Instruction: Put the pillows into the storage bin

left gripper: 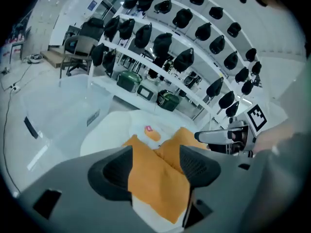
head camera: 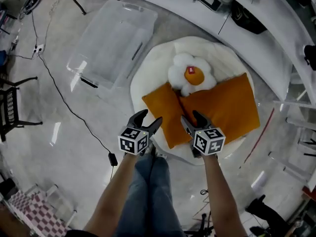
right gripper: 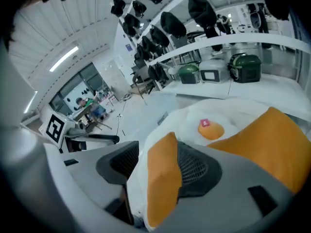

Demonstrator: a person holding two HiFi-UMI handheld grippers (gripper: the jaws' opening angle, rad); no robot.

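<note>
Grey concrete floor (head camera: 69, 147) carries the whole set. On it lies a round white cushion (head camera: 145, 78), and the clear storage bin (head camera: 111, 43), apparently empty, stands just beside the cushion's upper-left rim. Three pillows rest on the cushion, none yet in the bin: a large orange pillow (head camera: 229, 105), a small orange pillow (head camera: 165, 115) touching it, and an egg-shaped pillow (head camera: 190, 73) above both. The left gripper (head camera: 149, 118) is wide open at the small orange pillow's left edge and holds nothing. The right gripper (head camera: 191, 117) is open with that pillow's right edge between its jaws, unclamped. Seat both grippers deep over opposite edges before closing, because soft filling is likely to slip. Lift clear of the cushion rim and travel up-left, where open room lies. Avoid the black cable (head camera: 74, 113) and the white desk (head camera: 197, 21) behind.
</note>
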